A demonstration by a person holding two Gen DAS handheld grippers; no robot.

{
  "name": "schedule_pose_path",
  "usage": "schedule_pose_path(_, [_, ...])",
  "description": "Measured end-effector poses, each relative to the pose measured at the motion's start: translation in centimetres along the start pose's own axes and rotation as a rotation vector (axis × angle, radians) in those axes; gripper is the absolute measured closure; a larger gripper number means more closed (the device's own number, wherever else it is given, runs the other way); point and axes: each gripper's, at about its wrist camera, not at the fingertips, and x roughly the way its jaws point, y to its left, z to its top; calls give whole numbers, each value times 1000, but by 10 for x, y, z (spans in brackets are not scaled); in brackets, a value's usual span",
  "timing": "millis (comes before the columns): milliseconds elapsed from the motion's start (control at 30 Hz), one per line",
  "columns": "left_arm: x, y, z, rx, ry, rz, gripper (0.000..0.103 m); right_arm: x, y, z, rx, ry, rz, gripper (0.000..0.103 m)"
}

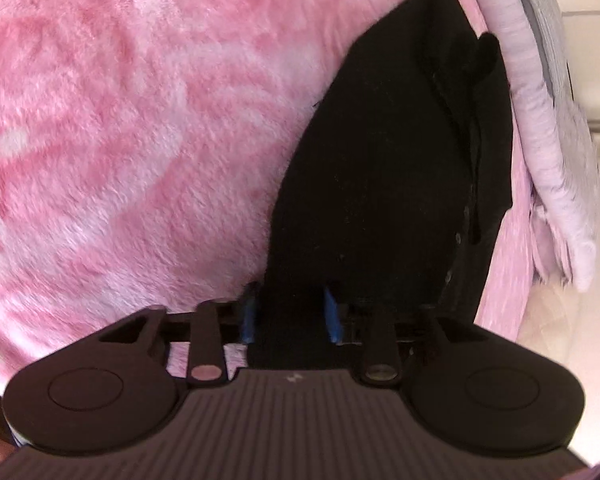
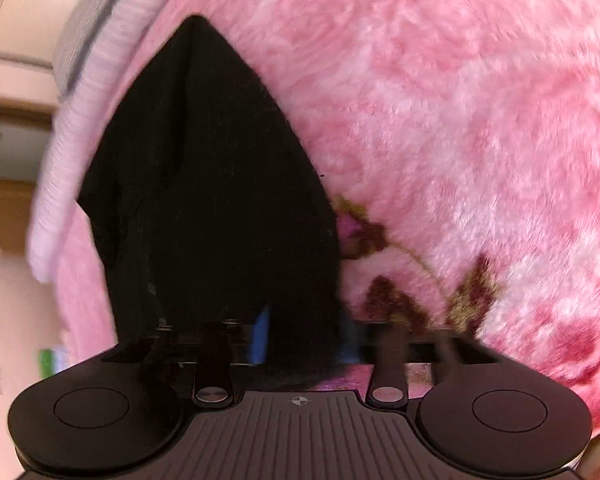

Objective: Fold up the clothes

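A black garment (image 1: 396, 184) lies folded into a long strip on the pink fluffy blanket (image 1: 120, 140), near the bed's edge. My left gripper (image 1: 290, 312) is shut on the strip's near end, and the black cloth fills the gap between its blue fingertips (image 1: 249, 314). In the right wrist view the same black garment (image 2: 212, 200) runs away from the camera to a point. My right gripper (image 2: 300, 340) is shut on its near end, with cloth packed between the blue pads (image 2: 261, 332). This view is blurred.
A pale lilac ribbed cloth (image 1: 540, 128) lies along the bed's edge beside the garment, also seen in the right wrist view (image 2: 80, 120). Beyond it the bed drops to a light floor (image 2: 8, 300). A dark floral print (image 2: 400, 280) marks the blanket.
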Motion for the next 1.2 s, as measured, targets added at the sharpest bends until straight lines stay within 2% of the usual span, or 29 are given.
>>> schedule_pose_path(167, [-11,-22,7,196,48,0,95,1,28,5,-140,42,-118,92])
schedule_pose_path(267, [-27,-27,3,251,53,-21,96,-13,37,0,-179,53,-136,93])
schedule_pose_path(333, [-32,-24,-5,268,75,-19,96,-23,39,-5,-180,56,-145,93])
schedule_pose_path(433, [-34,-14,-25,285,131,6,96,-31,35,-27,-197,78,-220,93])
schedule_pose_path(600, [-29,17,-56,277,192,89,94,-37,13,-63,-186,143,-311,92])
schedule_pose_path(700, [-28,21,-60,289,209,137,91,-29,7,-74,-207,189,-346,90])
schedule_pose_path(733, [-31,18,-57,288,218,150,90,-26,6,-75,-212,198,-355,85])
schedule_pose_path(767, [-34,13,-54,292,226,173,90,-24,6,-75,-219,214,-366,70])
schedule_pose_path(800, [-39,8,-50,313,224,205,89,-23,10,-71,-238,239,-391,63])
schedule_pose_path(833, [-46,1,-46,352,201,240,89,-23,15,-66,-269,247,-427,56])
schedule_pose_path(933, [-71,-26,-34,490,85,323,89,-35,34,-42,-395,161,-471,55])
schedule_pose_path(1033, [-79,-65,-29,647,-56,370,87,-36,60,-16,-565,36,-460,55])
schedule_pose_path(1133, [-55,-102,-31,846,-168,397,82,-25,90,1,-794,-76,-437,55])
schedule_pose_path(1200, [-31,-123,-29,933,-219,398,82,-7,110,6,-963,-132,-424,55])
